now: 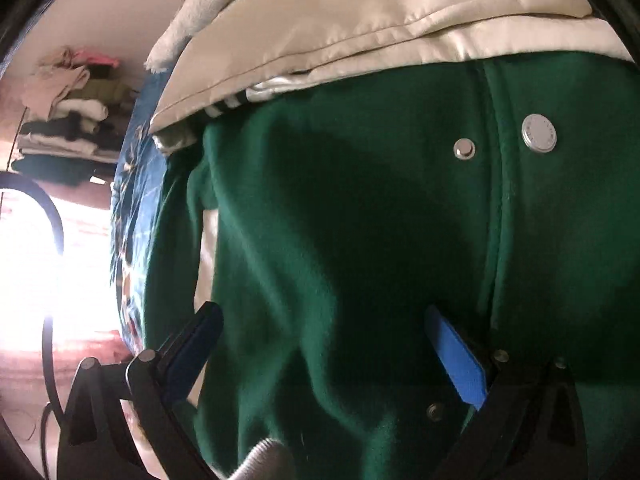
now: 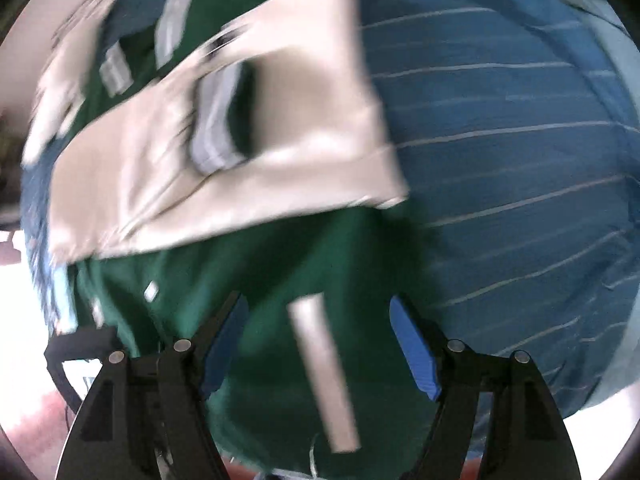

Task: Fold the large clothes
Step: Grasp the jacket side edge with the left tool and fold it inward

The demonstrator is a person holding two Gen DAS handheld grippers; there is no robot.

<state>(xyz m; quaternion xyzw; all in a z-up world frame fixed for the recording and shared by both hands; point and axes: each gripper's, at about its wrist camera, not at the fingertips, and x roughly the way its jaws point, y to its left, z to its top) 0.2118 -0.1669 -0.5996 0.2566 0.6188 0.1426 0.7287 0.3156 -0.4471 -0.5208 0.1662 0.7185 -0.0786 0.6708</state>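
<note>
A dark green jacket (image 1: 360, 220) with cream sleeves lies spread on a bed. Silver snap buttons (image 1: 539, 134) run along its front band. A cream sleeve (image 1: 360, 36) is folded across its upper part. My left gripper (image 1: 322, 310) hovers close over the green body, open, with nothing pinched between its blue pads (image 1: 456, 352). In the blurred right wrist view the cream sleeve (image 2: 160, 168), with its striped cuff, crosses the green jacket (image 2: 260, 264). My right gripper (image 2: 318, 302) points down over the jacket's lower edge near a cream pocket strip (image 2: 320, 372), open and holding nothing.
The bed is covered by a blue sheet with thin pale stripes (image 2: 520, 152). A white fluffy cloth (image 1: 200, 12) lies beyond the jacket. A stack of folded clothes (image 1: 64, 120) sits at the left, beside bright glare and a black curved frame (image 1: 54, 224).
</note>
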